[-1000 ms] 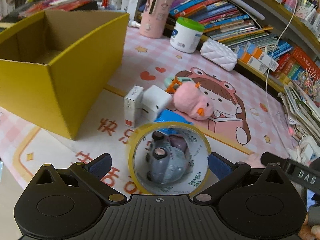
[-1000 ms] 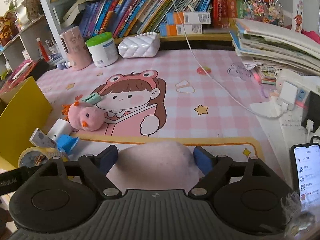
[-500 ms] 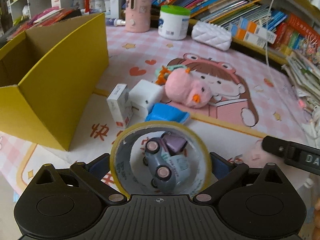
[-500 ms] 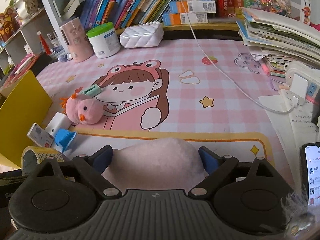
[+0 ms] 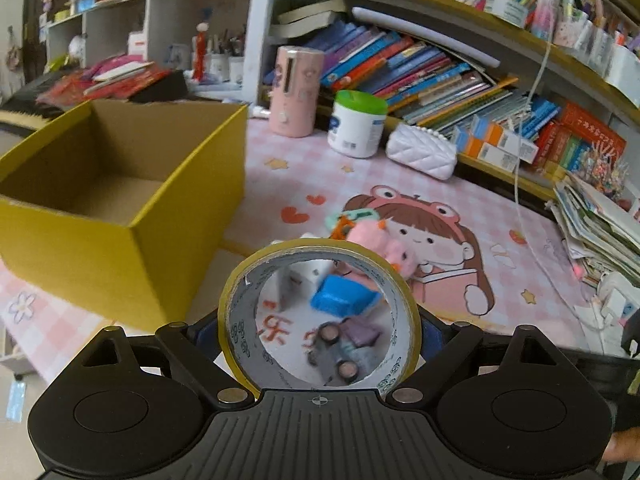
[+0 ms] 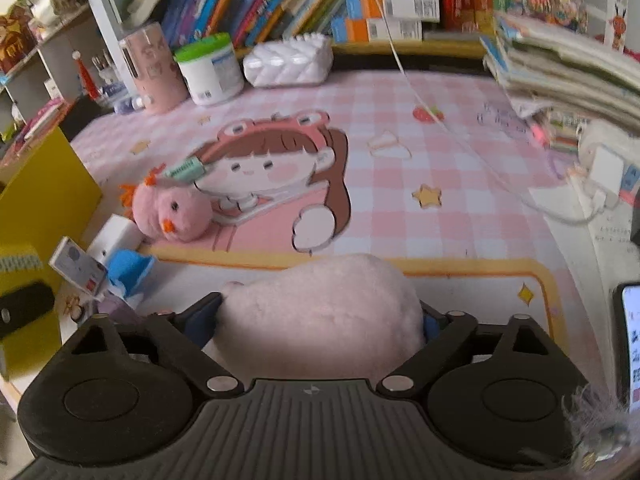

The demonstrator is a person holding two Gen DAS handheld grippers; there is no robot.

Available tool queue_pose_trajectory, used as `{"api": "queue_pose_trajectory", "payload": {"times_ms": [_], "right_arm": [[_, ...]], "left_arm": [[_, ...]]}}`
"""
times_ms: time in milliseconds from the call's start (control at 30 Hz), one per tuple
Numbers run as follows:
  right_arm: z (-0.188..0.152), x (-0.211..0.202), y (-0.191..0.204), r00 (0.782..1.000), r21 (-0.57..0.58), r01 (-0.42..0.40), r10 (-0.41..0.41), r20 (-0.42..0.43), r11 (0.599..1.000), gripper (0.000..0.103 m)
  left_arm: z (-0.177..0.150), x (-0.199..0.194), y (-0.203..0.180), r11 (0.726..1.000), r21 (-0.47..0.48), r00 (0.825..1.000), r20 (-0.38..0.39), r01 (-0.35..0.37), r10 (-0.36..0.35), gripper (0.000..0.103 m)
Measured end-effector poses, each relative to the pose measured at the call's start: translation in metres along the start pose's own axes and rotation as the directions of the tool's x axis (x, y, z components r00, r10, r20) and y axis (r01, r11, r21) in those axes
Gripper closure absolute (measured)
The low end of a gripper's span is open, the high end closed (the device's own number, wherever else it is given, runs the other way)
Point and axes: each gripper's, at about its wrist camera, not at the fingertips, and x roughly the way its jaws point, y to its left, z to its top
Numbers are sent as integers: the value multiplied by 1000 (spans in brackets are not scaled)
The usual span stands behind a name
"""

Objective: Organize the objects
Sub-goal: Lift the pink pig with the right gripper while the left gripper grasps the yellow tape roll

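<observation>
My left gripper (image 5: 319,330) is shut on a yellow tape roll (image 5: 236,304), held upright above the mat. Through its hole I see a blue object (image 5: 340,298) and a grey toy car (image 5: 340,354) on the mat. The open yellow box (image 5: 132,240) stands to the left, its inside bare. My right gripper (image 6: 320,320) is shut on a pale pink plush (image 6: 324,304) held above the mat. A pink chick plush (image 6: 170,214) lies beside a white block (image 6: 116,234), a small carton (image 6: 78,266) and the blue object (image 6: 128,270).
A pink cylinder (image 5: 296,92), a white tub with a green lid (image 5: 356,124) and a white quilted purse (image 5: 420,152) stand at the back by rows of books. A paper stack (image 6: 560,64), a charger cable and a phone (image 6: 630,344) lie at the right.
My left gripper has lifted the tape roll off the toy car and tilted up, so the box's inside shows. My right gripper has closed tighter on the pink plush and raised it.
</observation>
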Motion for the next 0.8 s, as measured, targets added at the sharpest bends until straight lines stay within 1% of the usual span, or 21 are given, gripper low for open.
{"api": "queue_pose_trajectory", "payload": {"times_ms": [133,267,367,467,567,800], "right_arm": [[-1,-12,7,999,-14,9,-8,34,1000,17],[-8,-26,10,998,-2,28,-28,63,1000,17],[-14,-41,12,994,19,51,-53,99,999,21],[-21,-57,18,988,41,80,-85,132,996,22],[-30,-76,29,979,53,100,-108,174,994,26],[-58,-111,65,967,60,123,-133,217,991,26]], "left_arm": [[0,-4,6,1000,-19,1000,0,9,-9,11],[-3,-8,4,999,11,999,-3,53,-53,11],[-6,-13,5,995,35,996,0,90,-90,11],[-7,-19,10,991,62,993,1,121,-121,11],[-7,-26,17,987,77,990,3,138,-138,11],[-12,-47,47,975,114,982,7,189,-191,11]]}}
